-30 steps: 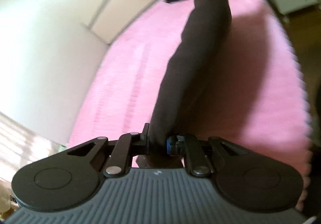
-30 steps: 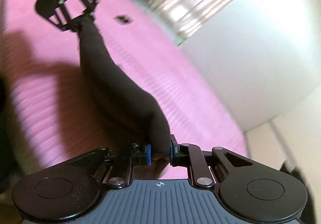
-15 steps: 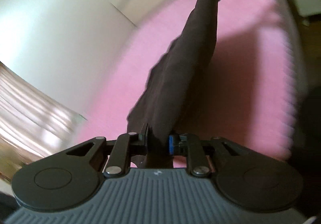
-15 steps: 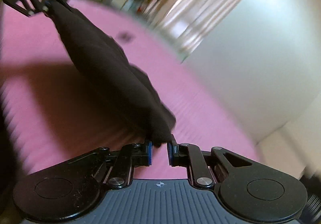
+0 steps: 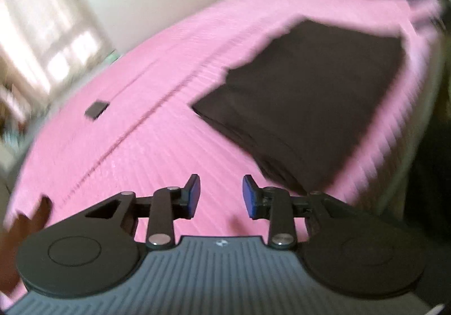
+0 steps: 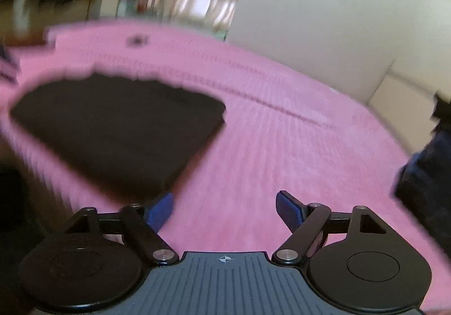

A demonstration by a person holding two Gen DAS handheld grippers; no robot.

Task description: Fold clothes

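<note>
Both wrist views overlook (from opposite sides) the pink bedspread (image 5: 157, 129).

Both grippers, left (image 5: 221, 196) and right (image 6: 224, 212), released the dark garment (image 5: 304, 106); it now lies folded, apparently flat, on the pink cover (image 5: 141, 145), frames blurred.

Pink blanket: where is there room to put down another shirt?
The pink blanket is bare between the folded dark garment and the small dark object, also before both grippers. It is crowded by the dark blue clothes.
</note>
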